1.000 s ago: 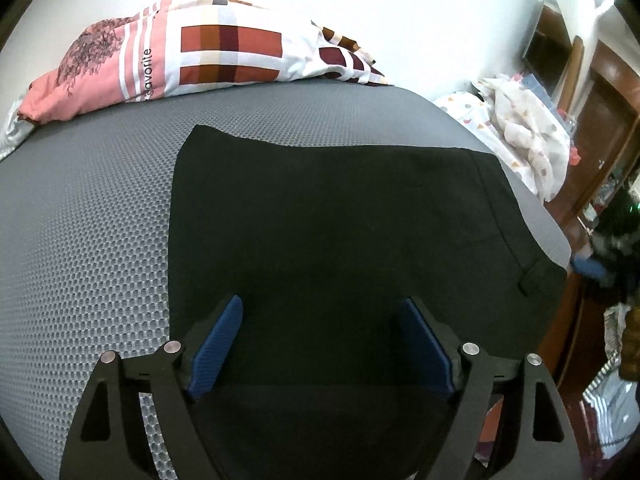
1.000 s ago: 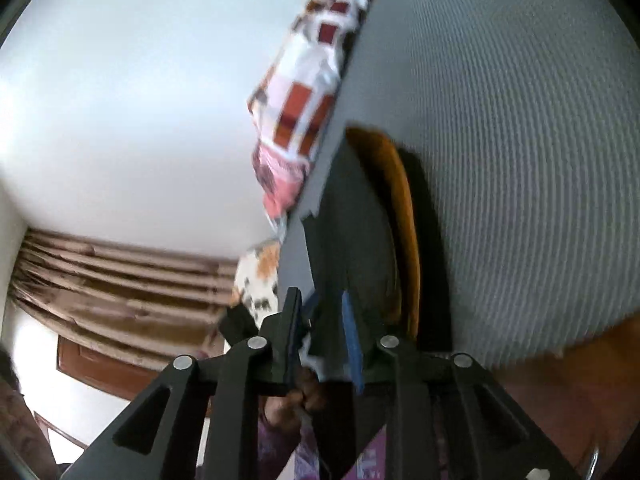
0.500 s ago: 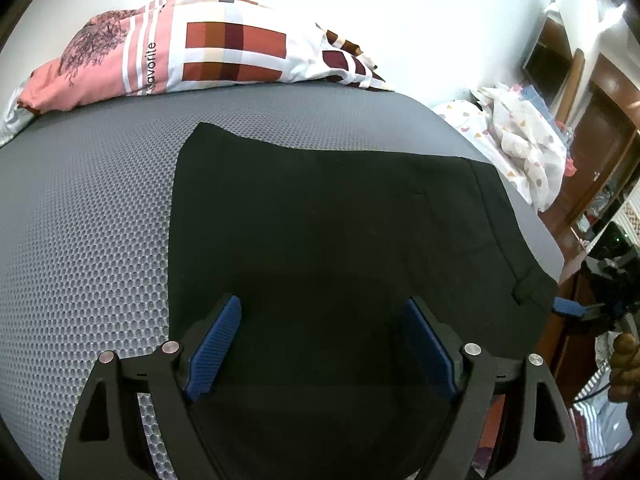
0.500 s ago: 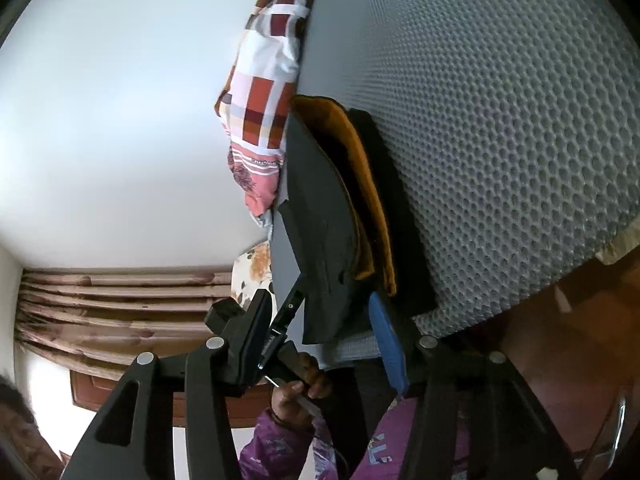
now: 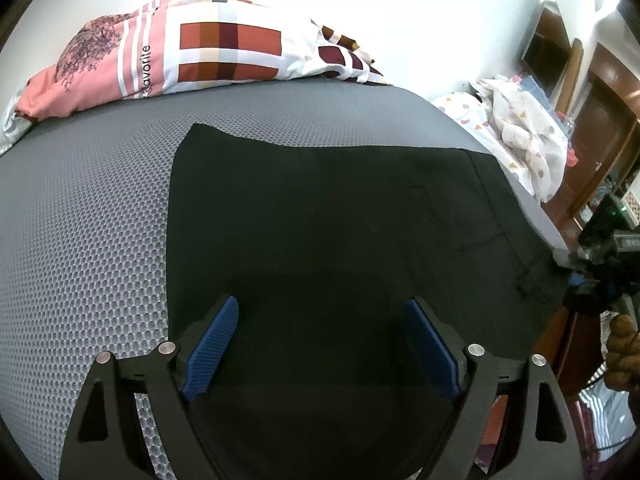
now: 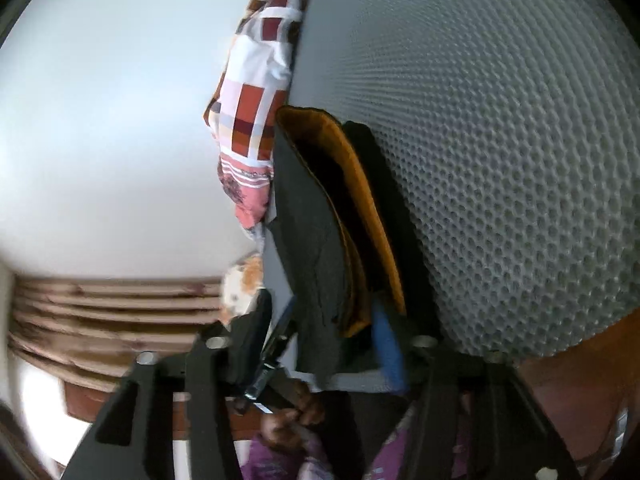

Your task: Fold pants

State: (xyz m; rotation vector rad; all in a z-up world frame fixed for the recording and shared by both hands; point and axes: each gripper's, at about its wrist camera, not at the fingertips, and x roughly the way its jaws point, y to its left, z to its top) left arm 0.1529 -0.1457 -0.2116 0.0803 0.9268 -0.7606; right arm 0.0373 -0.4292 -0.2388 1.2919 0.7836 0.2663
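Where the grey mesh mattress (image 5: 88,216) fills most of both views, black pants (image 5: 320,220) lie spread flat on it, their waistband reaching the right edge of the bed. Behind the mattress a white wall rises, and a patchwork quilt (image 5: 224,48) in pink, white, red and brown is heaped along the far side. To the right, a white cloth (image 5: 520,136) with small coloured shapes is piled beside dark wooden furniture (image 5: 600,120).

Over the near part of the pants the left gripper (image 5: 320,344) points steeply down, its blue pads (image 5: 212,344) spread wide with nothing between them.

At the right edge of the bed the right gripper (image 6: 332,340) is rolled onto its side, so the mattress stands like a wall in its view. Its jaws are closing on the waistband end of the pants, whose orange lining (image 6: 360,208) shows in the opened edge. Cloth lies between the blue pad (image 6: 386,344) and the far finger; whether the pads press it yet cannot be told through the blur. Below that gripper a hand (image 6: 292,412) in a purple sleeve grasps another black tool, seen from the front.

On the quilt, the printed word "favorite" (image 5: 147,68) runs sideways along a white stripe.
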